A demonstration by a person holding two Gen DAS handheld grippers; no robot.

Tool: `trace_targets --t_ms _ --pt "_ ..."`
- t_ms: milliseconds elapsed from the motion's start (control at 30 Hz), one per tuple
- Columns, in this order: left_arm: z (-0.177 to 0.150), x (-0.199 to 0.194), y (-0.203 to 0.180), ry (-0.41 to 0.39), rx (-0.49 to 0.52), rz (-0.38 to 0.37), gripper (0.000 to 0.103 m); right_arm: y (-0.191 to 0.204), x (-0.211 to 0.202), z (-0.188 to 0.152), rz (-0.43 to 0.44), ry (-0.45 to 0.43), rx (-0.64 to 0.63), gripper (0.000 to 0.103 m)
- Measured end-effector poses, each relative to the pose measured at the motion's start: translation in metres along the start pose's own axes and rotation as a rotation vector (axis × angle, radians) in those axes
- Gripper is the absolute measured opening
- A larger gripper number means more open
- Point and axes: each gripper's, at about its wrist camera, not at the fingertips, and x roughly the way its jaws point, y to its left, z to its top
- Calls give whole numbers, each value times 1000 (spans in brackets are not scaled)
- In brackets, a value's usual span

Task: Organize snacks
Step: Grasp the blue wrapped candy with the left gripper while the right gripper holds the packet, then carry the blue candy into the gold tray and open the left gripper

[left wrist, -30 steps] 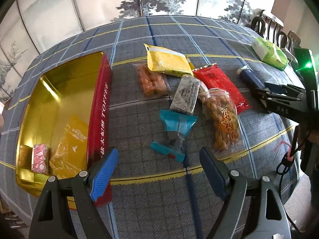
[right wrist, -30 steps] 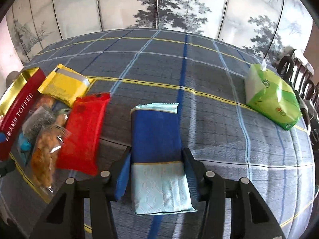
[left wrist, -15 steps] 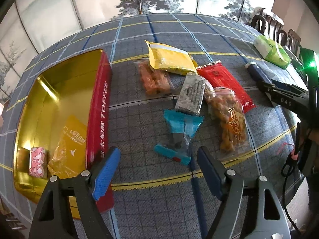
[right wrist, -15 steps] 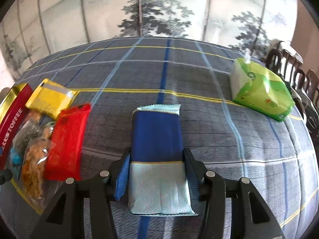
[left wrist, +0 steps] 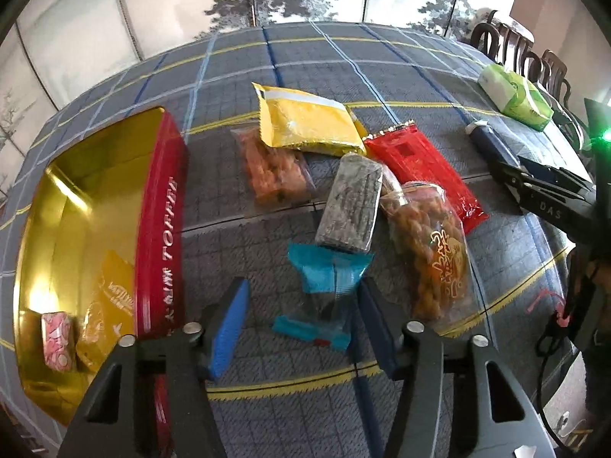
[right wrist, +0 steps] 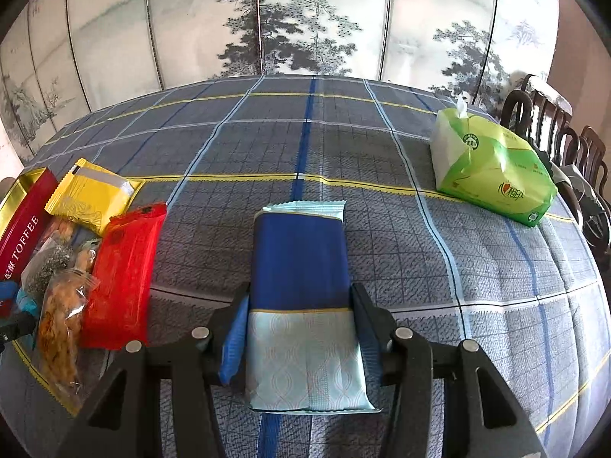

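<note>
My left gripper point(left wrist: 301, 324) is open, its blue pads on either side of a small clear snack packet with teal ends point(left wrist: 324, 297) that lies on the tablecloth. My right gripper point(right wrist: 298, 324) is shut on a dark blue and pale mint snack packet point(right wrist: 301, 290), held just above the table; it shows far right in the left wrist view point(left wrist: 492, 145). The red and gold toffee tin point(left wrist: 160, 229) stands open at the left, with a pink sweet point(left wrist: 57, 334) and a yellow packet point(left wrist: 109, 305) inside.
Loose snacks lie in a cluster: a yellow packet point(left wrist: 305, 122), an orange packet point(left wrist: 273, 171), a grey bar point(left wrist: 349, 202), a red packet point(left wrist: 420, 175), a bag of fried twists point(left wrist: 431, 252). A green tissue pack point(right wrist: 488, 168) and dark chairs point(right wrist: 553, 122) are at the right.
My left gripper moved forward and down until its pads flank the teal packet, and narrowed a little. My right gripper lifted and turned slightly, still holding the blue packet.
</note>
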Motion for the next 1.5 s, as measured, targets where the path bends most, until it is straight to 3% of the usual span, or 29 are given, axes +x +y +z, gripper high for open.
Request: trace_targets --t_ms 100,167,233,833,1167,1500 --pt "0 5 0 24 -13 -26 36 1 0 -1 3 0 1 52" --pt "-2 5 0 18 -15 -24 36 1 0 -1 3 0 1 52" --pt "-3 3 0 14 -14 -27 28 1 0 -1 3 0 1 52" --pt "-10 -24 2 -33 -21 -33 26 1 0 0 2 0 2 52" --pt "-15 -61 20 -95 -59 -44 26 1 0 0 2 0 2 52" --pt "-11 -90 75 -156 -144 58 26 1 0 0 1 -1 1 52"
